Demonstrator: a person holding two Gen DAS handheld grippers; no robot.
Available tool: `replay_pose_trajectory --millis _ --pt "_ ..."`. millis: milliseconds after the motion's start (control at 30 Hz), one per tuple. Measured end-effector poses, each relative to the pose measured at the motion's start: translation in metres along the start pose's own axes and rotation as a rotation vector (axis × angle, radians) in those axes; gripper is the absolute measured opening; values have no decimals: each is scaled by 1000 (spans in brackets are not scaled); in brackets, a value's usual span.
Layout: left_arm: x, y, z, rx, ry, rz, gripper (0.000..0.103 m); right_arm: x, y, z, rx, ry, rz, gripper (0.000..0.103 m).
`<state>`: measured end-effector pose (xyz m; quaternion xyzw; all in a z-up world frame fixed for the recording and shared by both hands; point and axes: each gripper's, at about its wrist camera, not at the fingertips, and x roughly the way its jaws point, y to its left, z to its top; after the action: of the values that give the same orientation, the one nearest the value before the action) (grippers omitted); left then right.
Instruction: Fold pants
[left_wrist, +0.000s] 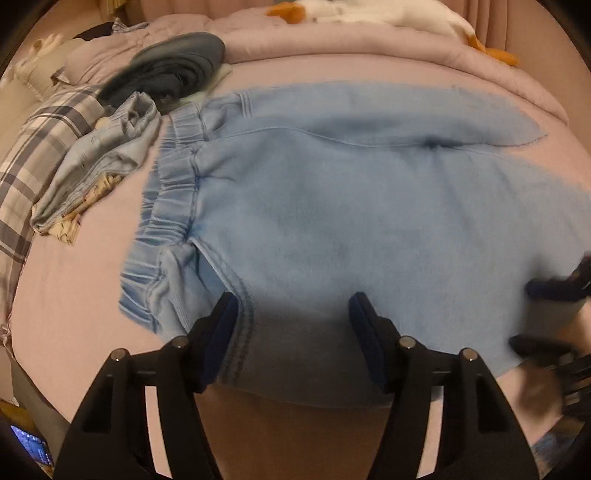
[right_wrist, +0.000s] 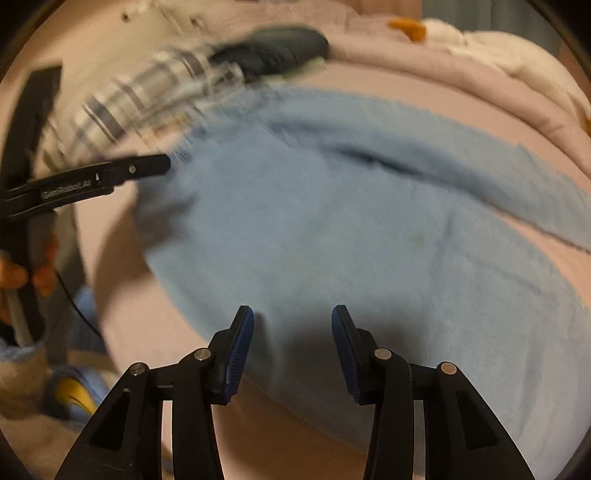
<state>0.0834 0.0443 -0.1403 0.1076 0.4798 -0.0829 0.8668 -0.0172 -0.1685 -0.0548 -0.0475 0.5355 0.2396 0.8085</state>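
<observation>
1. Dim, warm indoor light in both views.
2. Soft dark shadow lies on the light blue cotton pants (left_wrist: 332, 206) just ahead of each gripper.
3. Fisheye bends edges; corners black.
4. Right view motion-blurred, perhaps worst at the plaid cloth (right_wrist: 122, 107).

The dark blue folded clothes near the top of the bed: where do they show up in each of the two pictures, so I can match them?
Left wrist view: the dark blue folded clothes lie upper left, beyond the waistband of the light blue pants.
Right wrist view: the same clothes sit top centre, blurred, beyond the pants.
Shared landmark: the plaid cloth, just left of the dark clothes in both.
</observation>
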Motion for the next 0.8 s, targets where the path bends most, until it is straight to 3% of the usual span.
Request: replay_pose_trajectory --millis 100,167,233,333,433,567,700,800 --pt "-4 17 8 -19 21 -60 63 -5 10 -4 -61 20 -3 45" --pt "-7 32 16 -54 8 -125 63 -9 3 -2 -45 58 48 45" --pt "-9 44 31 -83 -22 -131 64 -16 -12 0 5 67 113 45" --pt "-5 58 65 -128 -67 -118 65 -28 -37 18 70 -4 142 45" --pt "9 68 103 -147 -89 -62 66 -29 -65 48 127 -83 113 54" --pt "36 89 140 -189 -57 -40 66 -3 -100 100 91 -136 79 54" --pt "62 111 167 -236 -22 -1 66 29 -124 156 6 -116 22 54" --pt "75 117 175 -234 16 -41 65 49 -141 193 -62 -82 -17 55"
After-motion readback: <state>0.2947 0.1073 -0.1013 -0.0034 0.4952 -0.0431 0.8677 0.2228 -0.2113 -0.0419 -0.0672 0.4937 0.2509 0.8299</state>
